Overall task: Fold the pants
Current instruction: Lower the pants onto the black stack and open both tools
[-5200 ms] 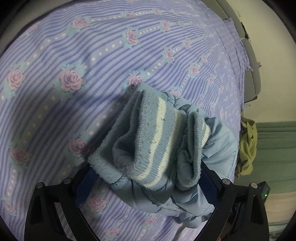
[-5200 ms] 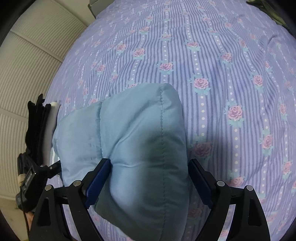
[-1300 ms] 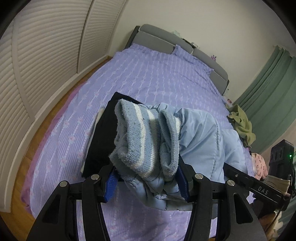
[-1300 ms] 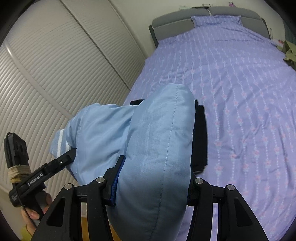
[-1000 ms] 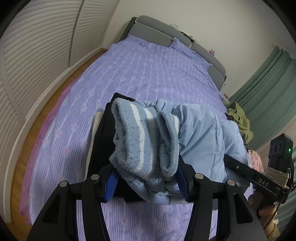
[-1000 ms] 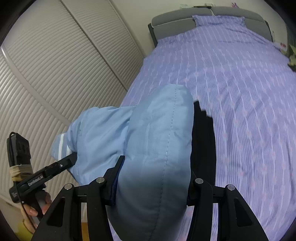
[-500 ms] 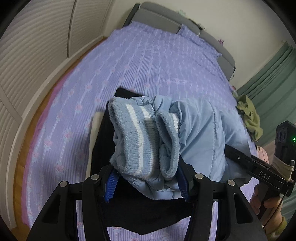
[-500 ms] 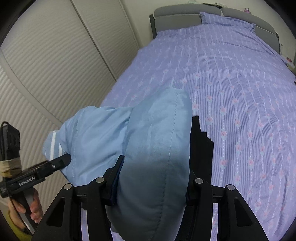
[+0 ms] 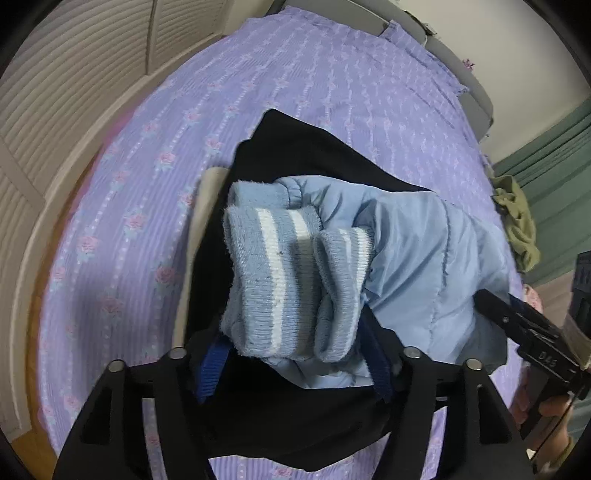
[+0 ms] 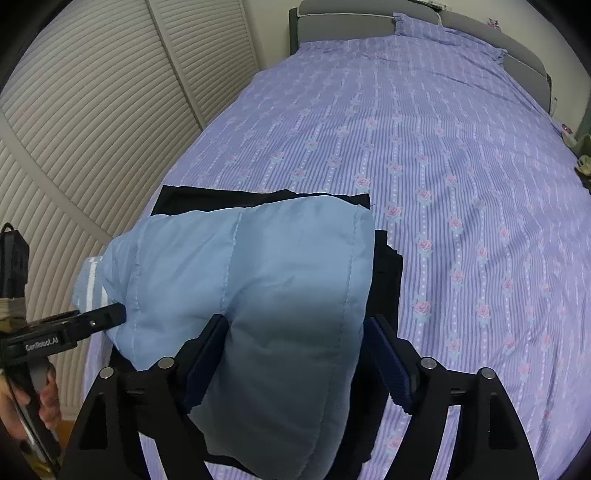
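The folded light-blue padded pants (image 9: 424, 258) hang between my two grippers. My left gripper (image 9: 295, 362) is shut on the end with the striped knit cuffs (image 9: 280, 273). My right gripper (image 10: 295, 354) is shut on the padded folded end (image 10: 288, 288). The bundle is held just above a stack of folded black garments (image 9: 314, 166), which also shows in the right wrist view (image 10: 221, 197), near the bed's left edge. The right gripper shows at the right of the left wrist view, and the left gripper (image 10: 110, 317) at the left of the right wrist view.
The bed has a purple rose-striped sheet (image 10: 443, 147) and a grey headboard (image 10: 369, 14). A cream folded item (image 9: 207, 199) lies under the black stack. Louvred closet doors (image 10: 92, 92) stand on the left. An olive garment (image 9: 517, 225) and green curtains (image 9: 554, 177) are on the right.
Both grippers have tilted down and lowered the blue pants closer over the black stack. The grip on both ends is unchanged.
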A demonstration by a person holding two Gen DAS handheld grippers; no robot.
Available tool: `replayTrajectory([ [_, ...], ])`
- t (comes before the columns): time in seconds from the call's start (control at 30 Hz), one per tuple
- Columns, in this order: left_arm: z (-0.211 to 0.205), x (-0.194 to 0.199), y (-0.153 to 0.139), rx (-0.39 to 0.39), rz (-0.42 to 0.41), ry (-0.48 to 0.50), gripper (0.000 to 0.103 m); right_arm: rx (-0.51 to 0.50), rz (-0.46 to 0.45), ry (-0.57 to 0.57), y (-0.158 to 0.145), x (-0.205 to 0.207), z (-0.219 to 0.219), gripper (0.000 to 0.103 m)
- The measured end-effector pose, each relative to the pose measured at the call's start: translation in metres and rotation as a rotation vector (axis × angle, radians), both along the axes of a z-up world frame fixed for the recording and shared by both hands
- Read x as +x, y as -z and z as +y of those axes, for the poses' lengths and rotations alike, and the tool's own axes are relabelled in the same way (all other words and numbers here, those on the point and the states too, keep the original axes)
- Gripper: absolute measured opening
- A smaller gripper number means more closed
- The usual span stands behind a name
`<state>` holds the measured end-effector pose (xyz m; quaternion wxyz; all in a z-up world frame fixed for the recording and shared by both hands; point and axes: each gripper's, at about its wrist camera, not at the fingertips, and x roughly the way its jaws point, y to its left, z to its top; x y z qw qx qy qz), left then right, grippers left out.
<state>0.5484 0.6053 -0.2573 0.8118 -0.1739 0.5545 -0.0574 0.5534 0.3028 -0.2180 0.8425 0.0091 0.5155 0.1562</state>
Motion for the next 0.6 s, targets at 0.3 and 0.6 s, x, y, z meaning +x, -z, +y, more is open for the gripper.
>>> replayTrajectory([
  [0.3, -0.008, -0.031, -0.06, 0.309, -0.13, -0.027, 0.081, -0.034, -0.068, 0.026, -0.031, -0.014, -0.011, 0.082],
  [0.6, -0.037, -0.094, -0.116, 0.301, -0.218, -0.021, 0.087, 0.001, -0.189, 0.053, -0.096, -0.082, -0.047, 0.082],
])
